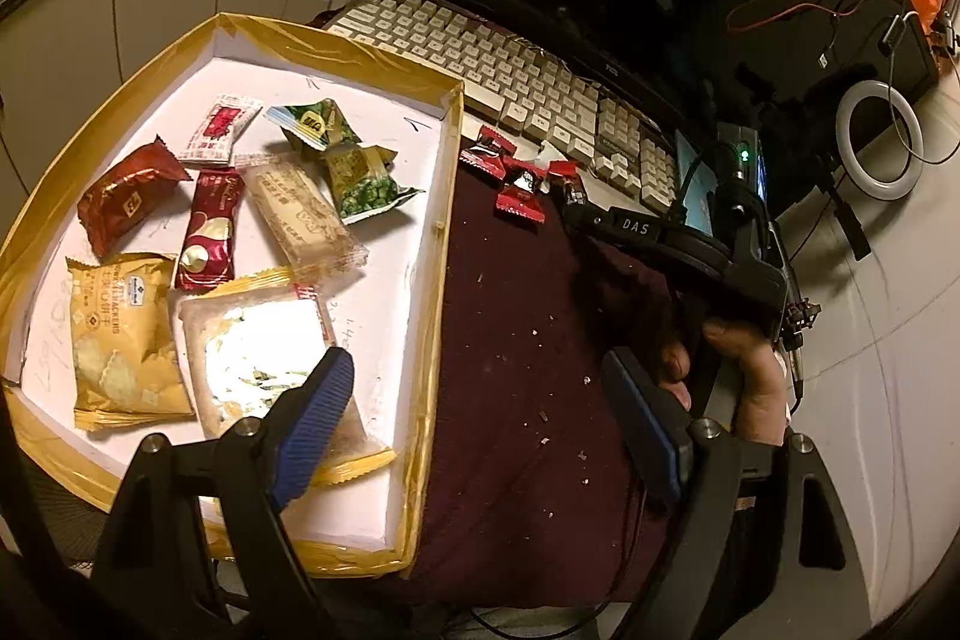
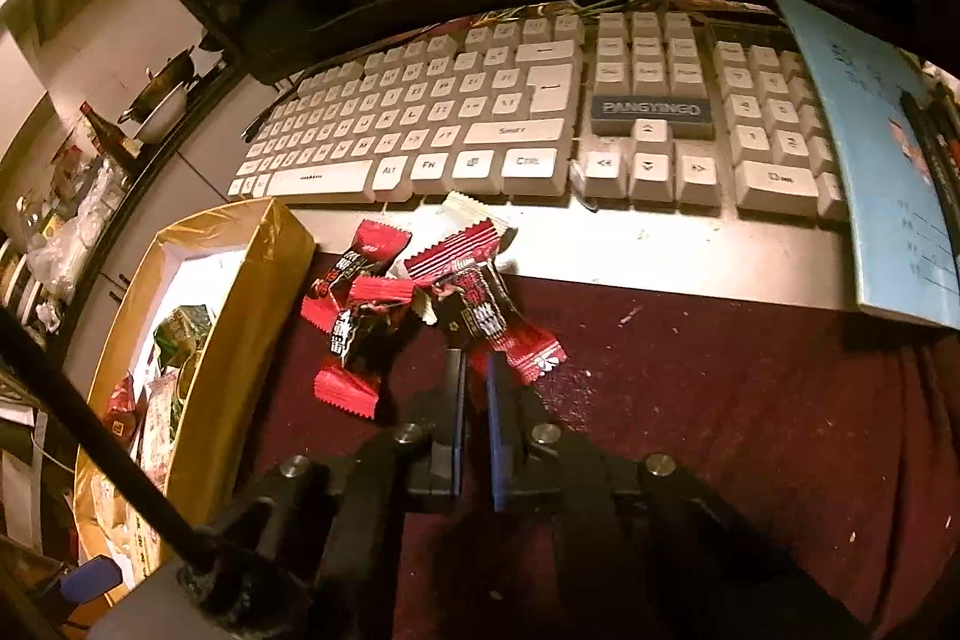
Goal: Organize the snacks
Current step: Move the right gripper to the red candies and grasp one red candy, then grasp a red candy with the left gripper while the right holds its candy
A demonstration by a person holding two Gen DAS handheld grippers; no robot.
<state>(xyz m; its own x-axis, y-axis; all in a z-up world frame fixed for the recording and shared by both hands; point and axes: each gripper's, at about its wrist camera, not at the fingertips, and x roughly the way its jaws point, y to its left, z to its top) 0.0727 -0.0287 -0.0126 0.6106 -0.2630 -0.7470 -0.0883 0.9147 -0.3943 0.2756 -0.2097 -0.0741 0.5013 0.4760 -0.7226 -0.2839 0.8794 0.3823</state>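
I see a cluster of red candies (image 2: 420,304) on a maroon cloth (image 2: 690,400), at twelve o'clock from my right tongs (image 2: 474,376). Those tongs are almost closed, a narrow gap between the pads; whether they pinch the nearest wrapper's tail I cannot tell. At nine o'clock sits a yellow-taped box (image 1: 447,196) holding assorted snack packets. My left tongs (image 1: 474,370) gape wide and hold nothing, one finger over the box. Only the left view shows the packets (image 1: 126,334) laid out and a white ring light (image 1: 879,142). Only the right view shows a blue booklet (image 2: 870,148) leaning over the keyboard (image 2: 540,118).
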